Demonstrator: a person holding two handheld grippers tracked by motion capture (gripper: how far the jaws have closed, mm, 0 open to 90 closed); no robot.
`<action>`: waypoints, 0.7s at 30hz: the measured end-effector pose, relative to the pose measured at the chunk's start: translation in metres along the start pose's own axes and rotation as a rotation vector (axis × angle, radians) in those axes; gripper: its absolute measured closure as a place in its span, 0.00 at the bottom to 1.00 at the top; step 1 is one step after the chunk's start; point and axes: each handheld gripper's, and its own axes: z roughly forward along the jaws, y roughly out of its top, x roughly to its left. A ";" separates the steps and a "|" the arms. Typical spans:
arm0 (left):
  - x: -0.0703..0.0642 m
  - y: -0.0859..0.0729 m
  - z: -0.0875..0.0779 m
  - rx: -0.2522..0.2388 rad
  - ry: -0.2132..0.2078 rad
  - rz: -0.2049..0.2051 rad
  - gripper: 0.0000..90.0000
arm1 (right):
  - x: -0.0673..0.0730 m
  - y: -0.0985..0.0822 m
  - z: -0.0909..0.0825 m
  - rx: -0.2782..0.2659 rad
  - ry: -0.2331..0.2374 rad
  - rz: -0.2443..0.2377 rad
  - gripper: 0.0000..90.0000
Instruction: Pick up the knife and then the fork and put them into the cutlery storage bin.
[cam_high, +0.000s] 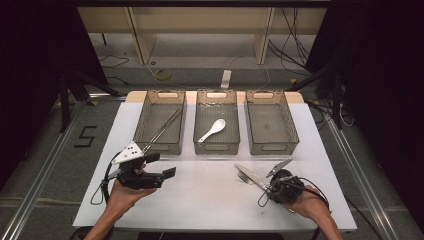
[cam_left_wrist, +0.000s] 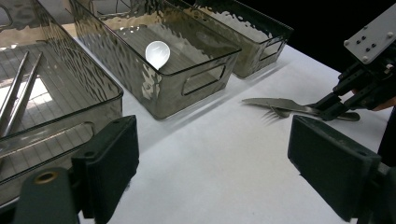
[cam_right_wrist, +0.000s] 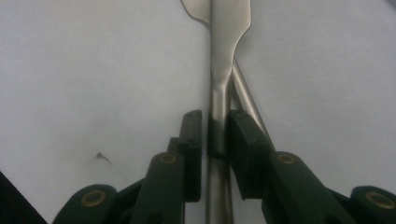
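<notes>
At the left of the high view, the left gripper (cam_high: 161, 165) hangs idle over the white table (cam_high: 210, 200), jaws wide apart with nothing between them. It sits just in front of the left bin (cam_high: 161, 120), which holds a pair of long metal rods (cam_high: 165, 127) that look like chopsticks or tongs. The middle bin (cam_high: 216, 120) holds 1 white spoon (cam_high: 213, 130); the right bin (cam_high: 271, 120) looks bare.

At the lower right of that view, a knife (cam_high: 251, 175) lies on the table over a fork (cam_high: 243, 176), both in front of the right bin. The right gripper (cam_high: 267, 187) has its jaws drawn in around the knife's handle; in the right gripper view the handle (cam_right_wrist: 219, 140) runs up between the 2 pads (cam_right_wrist: 192, 140), which sit at its sides, with the fork's stem (cam_right_wrist: 247, 100) slanting just beside the right pad.

To do this pick well, I judge the pads should pinch the knife alone, squarely across the handle, before any lift. The fork's stem is close enough to snag, so a straight, slow rise is wise.
</notes>
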 end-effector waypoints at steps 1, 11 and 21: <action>0.000 0.000 0.000 0.003 0.000 0.004 0.18 | 0.000 0.001 0.000 0.005 0.000 0.001 0.85; 0.000 0.000 0.001 0.002 -0.002 0.009 0.18 | 0.001 0.005 0.001 0.014 -0.007 0.003 0.87; 0.001 0.001 0.002 0.003 -0.001 0.004 0.18 | 0.001 0.006 0.002 0.019 -0.012 0.013 0.89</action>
